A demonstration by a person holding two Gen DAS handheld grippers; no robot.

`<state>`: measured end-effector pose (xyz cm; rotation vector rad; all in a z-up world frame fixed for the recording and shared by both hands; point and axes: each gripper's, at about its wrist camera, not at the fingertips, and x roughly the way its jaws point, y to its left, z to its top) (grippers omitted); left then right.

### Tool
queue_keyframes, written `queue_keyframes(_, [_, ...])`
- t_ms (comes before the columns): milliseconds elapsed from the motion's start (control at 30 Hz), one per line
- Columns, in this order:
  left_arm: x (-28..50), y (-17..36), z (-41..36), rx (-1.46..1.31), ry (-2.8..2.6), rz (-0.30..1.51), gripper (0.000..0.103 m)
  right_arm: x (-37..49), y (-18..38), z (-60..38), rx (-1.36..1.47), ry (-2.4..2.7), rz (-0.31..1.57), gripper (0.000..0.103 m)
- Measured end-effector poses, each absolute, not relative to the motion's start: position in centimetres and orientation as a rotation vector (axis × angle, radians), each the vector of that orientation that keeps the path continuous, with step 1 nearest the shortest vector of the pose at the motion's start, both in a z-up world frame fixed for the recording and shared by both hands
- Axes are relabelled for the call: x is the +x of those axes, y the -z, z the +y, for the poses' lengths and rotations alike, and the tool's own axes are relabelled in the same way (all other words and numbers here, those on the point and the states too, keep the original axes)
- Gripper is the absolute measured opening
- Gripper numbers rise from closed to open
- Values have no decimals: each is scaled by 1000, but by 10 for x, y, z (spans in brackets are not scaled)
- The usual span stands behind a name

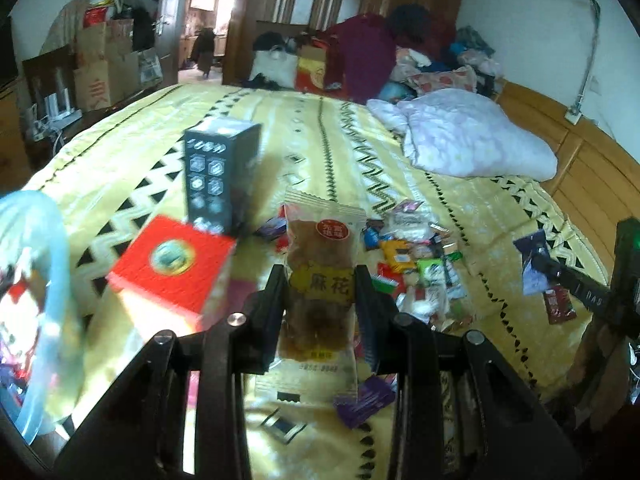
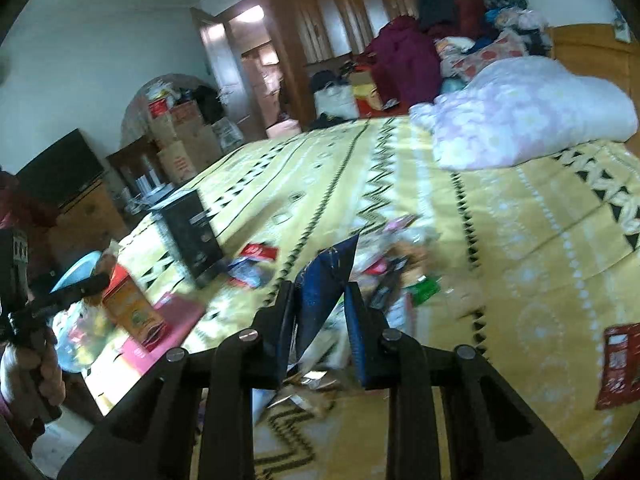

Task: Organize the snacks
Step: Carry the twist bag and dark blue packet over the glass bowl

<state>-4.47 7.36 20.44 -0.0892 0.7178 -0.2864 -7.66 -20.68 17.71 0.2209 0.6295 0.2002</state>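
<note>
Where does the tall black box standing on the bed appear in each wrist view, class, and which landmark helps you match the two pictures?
Left wrist view: black box stands left of centre, just behind the red box.
Right wrist view: black box stands left of centre, at the bed's near-left edge.
Shared landmark: the pale floral quilt bundled at the far right of the bed.
</note>
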Motion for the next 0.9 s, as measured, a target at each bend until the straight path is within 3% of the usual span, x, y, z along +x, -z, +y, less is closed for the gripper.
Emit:
queue_keyframes(433, [-66, -174, 87, -110, 271, 800, 34, -83, -22, -224, 294, -133, 1031, 28])
queue_keyframes(600, [-68, -180, 94, -113, 258, 785, 34, -83, -16, -225, 273, -110, 1036, 28])
queue_keyframes(900, [-65, -183, 101, -124, 255, 767, 34, -88, -26, -223, 271, -69, 1014, 50])
